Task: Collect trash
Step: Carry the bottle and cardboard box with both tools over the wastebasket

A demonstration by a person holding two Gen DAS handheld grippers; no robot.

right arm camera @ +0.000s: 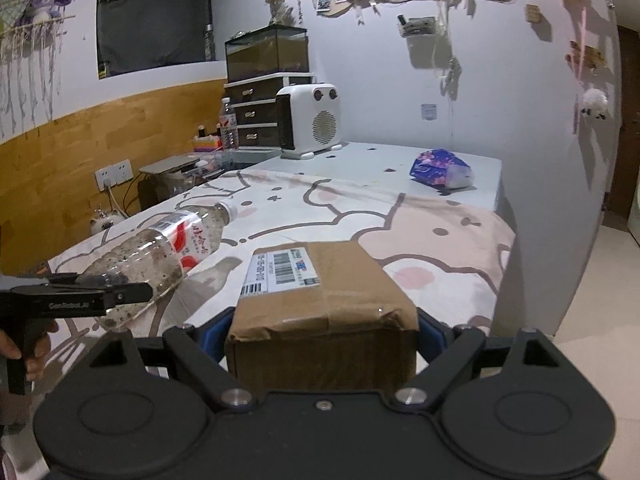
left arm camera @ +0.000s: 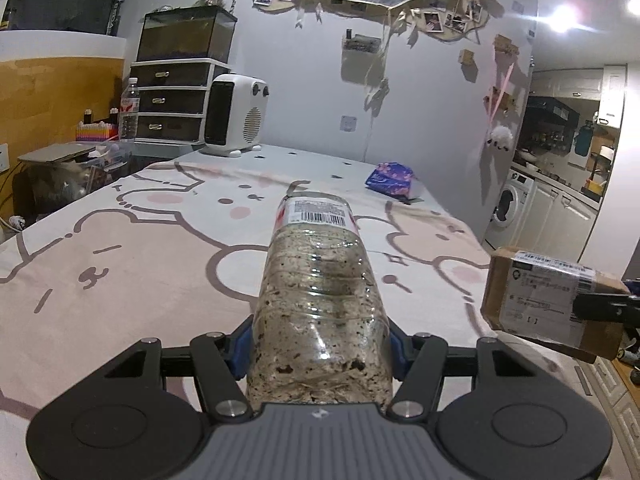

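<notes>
We hold two pieces of trash above the bed (right arm camera: 460, 248) with the pink-and-white cartoon-bear cover, both lifted clear of it.

Biggest: the brown cardboard parcel with a white barcode shipping label (right arm camera: 324, 300), in the right gripper (right arm camera: 322, 336). The blue-padded jaws are closed about halfway onto its two side walls at the near end, label up. We judge it light and fairly stiff, though the taped, creased end could dent if squeezed harder. Side walls near the middle are the best hold. In the left wrist view it hangs off the bed's right edge (left arm camera: 552, 300).

Next: the clear ribbed plastic bottle with a red-and-white label, speckled with dark grime inside (left arm camera: 320, 300), in the left gripper (left arm camera: 320, 344). The jaws are clamped on its base end, cap pointing away over the bed's middle. We judge it light, thin-walled, crushable and slippery. The ribs help the hold; a grip nearer the middle would swing less.

Smallest, not yet collected: the purple-and-pink crumpled plastic wrapper (right arm camera: 440, 170) near the far right corner of the bed. It looks soft and feather-light; pinch a fold from above.
</notes>
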